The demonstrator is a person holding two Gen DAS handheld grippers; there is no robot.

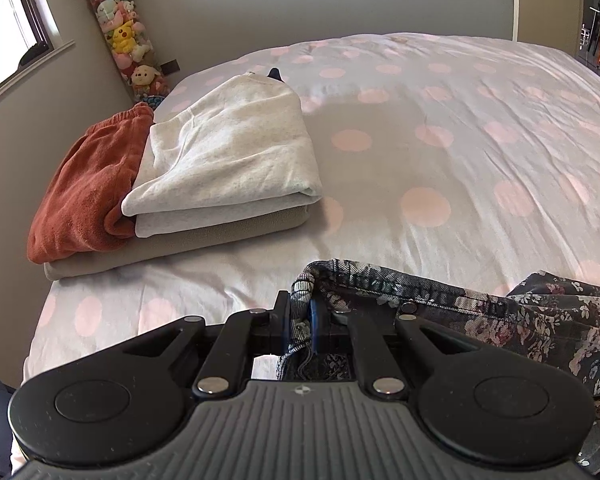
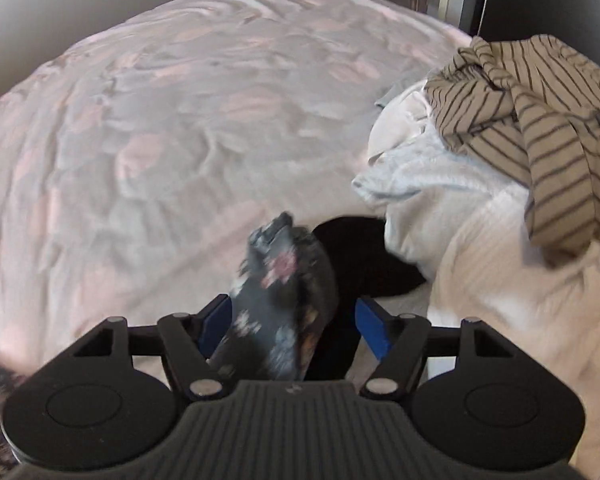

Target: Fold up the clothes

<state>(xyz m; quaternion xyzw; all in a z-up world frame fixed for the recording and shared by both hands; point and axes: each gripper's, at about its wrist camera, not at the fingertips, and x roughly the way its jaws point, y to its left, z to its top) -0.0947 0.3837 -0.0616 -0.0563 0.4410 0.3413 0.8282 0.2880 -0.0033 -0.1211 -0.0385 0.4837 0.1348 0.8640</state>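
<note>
A dark floral denim garment (image 1: 480,312) lies at the near edge of the bed. My left gripper (image 1: 302,316) is shut on its waistband corner, blue pads pressed onto the fabric. In the right wrist view my right gripper (image 2: 294,320) is open, its blue pads (image 2: 374,330) wide apart. A blurred part of the same floral garment (image 2: 280,280) stands up between the jaws without being pinched.
A folded stack sits at the left: rust-red garment (image 1: 84,184), white sweatshirt (image 1: 228,152), beige piece (image 1: 172,248). A pile of unfolded clothes at the right holds a striped tan top (image 2: 540,120) and white garments (image 2: 480,260). A black item (image 2: 364,256) lies beside it. The polka-dot bedsheet (image 1: 440,128) stretches ahead.
</note>
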